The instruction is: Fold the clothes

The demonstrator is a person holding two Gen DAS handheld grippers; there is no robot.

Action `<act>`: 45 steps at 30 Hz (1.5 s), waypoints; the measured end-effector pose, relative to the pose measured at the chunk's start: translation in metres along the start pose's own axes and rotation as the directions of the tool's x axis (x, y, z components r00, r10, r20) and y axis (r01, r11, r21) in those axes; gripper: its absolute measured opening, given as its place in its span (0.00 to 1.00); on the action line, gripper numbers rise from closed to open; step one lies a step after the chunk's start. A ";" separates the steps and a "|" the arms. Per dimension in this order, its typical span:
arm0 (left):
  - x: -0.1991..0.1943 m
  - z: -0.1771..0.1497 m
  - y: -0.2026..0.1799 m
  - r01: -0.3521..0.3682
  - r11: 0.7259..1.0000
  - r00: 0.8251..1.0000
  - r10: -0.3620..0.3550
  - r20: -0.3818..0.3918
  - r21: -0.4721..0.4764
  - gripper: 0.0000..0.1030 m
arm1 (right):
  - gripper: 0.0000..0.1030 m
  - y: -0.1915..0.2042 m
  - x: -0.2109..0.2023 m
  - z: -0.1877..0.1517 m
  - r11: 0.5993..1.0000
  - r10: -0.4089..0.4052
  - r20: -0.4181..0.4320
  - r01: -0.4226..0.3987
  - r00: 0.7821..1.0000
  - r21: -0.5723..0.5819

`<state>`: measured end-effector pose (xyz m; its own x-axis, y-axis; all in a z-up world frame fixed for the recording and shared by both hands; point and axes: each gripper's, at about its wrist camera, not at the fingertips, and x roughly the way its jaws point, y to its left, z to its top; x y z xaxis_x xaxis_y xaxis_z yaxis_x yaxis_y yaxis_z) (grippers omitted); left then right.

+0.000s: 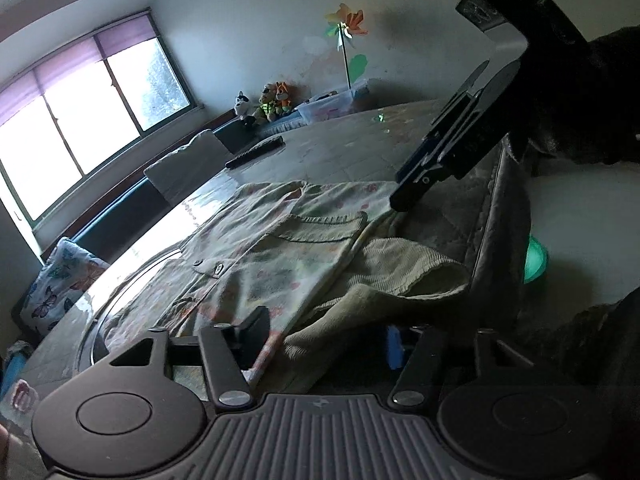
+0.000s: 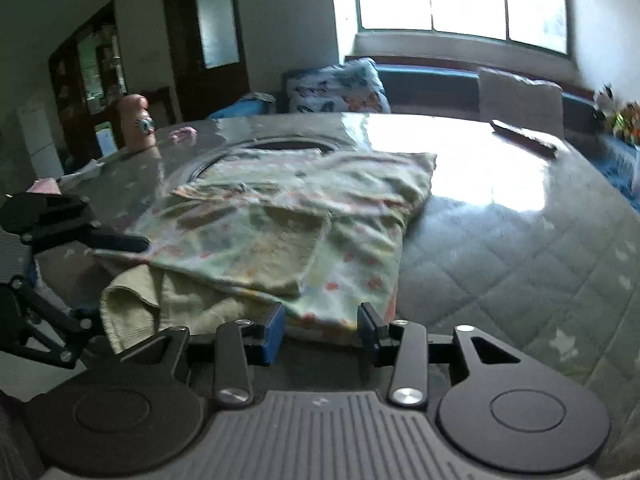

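Observation:
A pale floral buttoned top lies partly folded on the quilted table cover, and an olive ribbed sleeve spills from under it. My left gripper is open at the garment's near edge, with the floral hem and olive cloth lying between its fingers. My right gripper comes down from the upper right onto the top's far corner. In the right wrist view the floral top fills the middle. There my right gripper is open with the hem between its blue pads. The left gripper is at the left edge.
A dark remote lies on the far side of the table. A pink bottle stands at the left rim. The ring of a turntable shows under the garment. A chair and a butterfly cushion sit by the window.

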<state>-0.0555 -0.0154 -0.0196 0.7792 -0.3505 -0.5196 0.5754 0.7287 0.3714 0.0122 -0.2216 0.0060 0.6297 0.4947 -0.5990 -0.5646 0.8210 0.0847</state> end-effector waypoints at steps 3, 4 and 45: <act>-0.001 0.002 0.002 0.015 0.999 1.000 -0.015 0.011 -0.037 0.38 | 0.39 0.001 -0.004 0.005 0.999 -0.019 0.006 0.019 1.000 -0.048; -0.001 0.002 0.002 0.017 0.999 1.000 -0.017 0.016 -0.048 0.34 | 0.39 0.001 -0.005 0.005 0.998 -0.023 0.004 0.024 1.000 -0.060; -0.026 -0.014 0.046 -0.155 0.950 0.988 0.151 -0.039 -0.271 0.53 | 0.14 0.045 0.047 0.054 0.966 0.114 0.003 -0.111 0.993 -0.235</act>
<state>-0.0524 0.0354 0.0000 0.8467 -0.2137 -0.4873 0.3583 0.9061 0.2251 0.0453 -0.1460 0.0248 0.5624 0.5863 -0.5831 -0.7404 0.6710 -0.0395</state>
